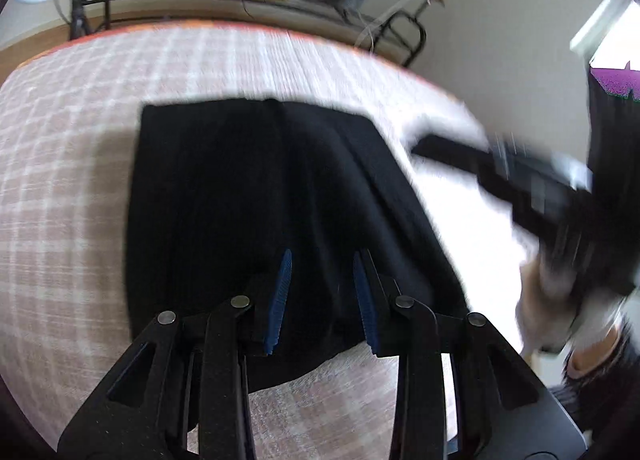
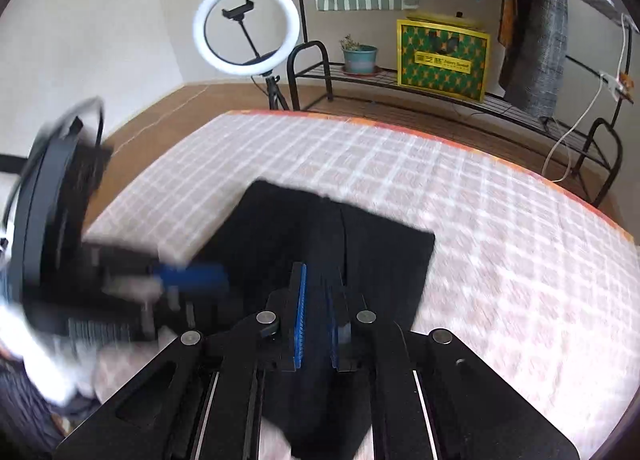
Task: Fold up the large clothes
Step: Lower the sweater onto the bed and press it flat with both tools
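**Black garment on the checked surface, both grippers above it**

A black garment (image 1: pixel 256 196) is seen spread over a pink-and-white checked surface (image 1: pixel 60 188), folded into a roughly rectangular shape with a straight far edge. In the left wrist view it fills the centre of the picture and runs towards 6 o'clock, where its near edge passes under the gripper's fingers.

The left gripper (image 1: pixel 322 260) is held over the near part of the garment. Its blue pads (image 1: pixel 280 300) stand apart, with black cloth seen in the gap behind them; whether the cloth is pinched or merely lies below cannot be told.

The right gripper (image 2: pixel 316 280) is shown with its blue pads nearly together, only a narrow dark slit being left between them. Black cloth lies beneath and around the fingers, and it cannot be told whether any of it is clamped. In the left wrist view the same tool is seen blurred at 3 o'clock, beside the garment's right edge, with a hand (image 1: pixel 560 300) on it.

In the right wrist view the left gripper appears blurred at 9 o'clock, at the garment's left edge. Beyond the surface, a lit ring light (image 2: pixel 246 26) stands at 11 o'clock. A black metal rack (image 2: pixel 400 80) at 1 o'clock carries a potted plant (image 2: pixel 359 56) and a yellow-and-green box (image 2: pixel 442 60).
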{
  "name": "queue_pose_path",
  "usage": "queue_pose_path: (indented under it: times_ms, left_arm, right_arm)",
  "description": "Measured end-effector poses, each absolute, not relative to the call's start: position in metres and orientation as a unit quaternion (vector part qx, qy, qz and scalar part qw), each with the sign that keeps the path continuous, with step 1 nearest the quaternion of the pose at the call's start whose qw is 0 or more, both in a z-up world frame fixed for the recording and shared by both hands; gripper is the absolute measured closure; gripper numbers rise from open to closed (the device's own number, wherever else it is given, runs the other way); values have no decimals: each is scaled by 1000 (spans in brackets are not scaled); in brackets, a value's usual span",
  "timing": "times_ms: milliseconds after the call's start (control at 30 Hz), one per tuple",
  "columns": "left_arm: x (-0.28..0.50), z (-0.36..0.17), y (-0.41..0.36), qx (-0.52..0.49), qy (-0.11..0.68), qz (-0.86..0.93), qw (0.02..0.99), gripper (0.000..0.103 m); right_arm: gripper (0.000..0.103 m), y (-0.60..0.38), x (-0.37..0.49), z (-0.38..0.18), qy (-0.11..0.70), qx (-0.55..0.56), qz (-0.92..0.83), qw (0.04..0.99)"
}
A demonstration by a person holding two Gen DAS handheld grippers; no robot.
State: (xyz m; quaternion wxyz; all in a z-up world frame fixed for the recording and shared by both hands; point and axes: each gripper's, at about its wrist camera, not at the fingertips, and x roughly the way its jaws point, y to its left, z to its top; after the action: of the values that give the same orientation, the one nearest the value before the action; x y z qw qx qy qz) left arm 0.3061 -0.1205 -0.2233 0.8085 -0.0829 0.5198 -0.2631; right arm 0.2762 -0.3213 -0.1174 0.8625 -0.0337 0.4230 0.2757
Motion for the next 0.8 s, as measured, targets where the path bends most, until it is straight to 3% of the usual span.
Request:
queue_pose_path:
  times_ms: [133, 300, 467, 667, 800]
  left_arm:
    - [297, -252, -121, -67, 532, -259, 804, 72]
    - [296, -254, -109, -76, 539, -271, 794, 72]
    - [300, -236, -94, -101, 542, -279, 786, 72]
    - [335, -186, -74, -125, 478, -255, 831, 72]
    - [375, -187, -77, -120, 464, -224, 848, 72]
  right_arm:
    - [95, -303, 312, -141, 444, 10, 290, 848]
    - [96, -291, 326, -200, 498, -14, 294, 816]
    - [97, -311, 329, -181, 505, 31, 300, 809]
    - [95, -339, 330, -137, 456, 97, 306, 830]
    - [95, -333, 338, -145, 460, 87, 287, 836]
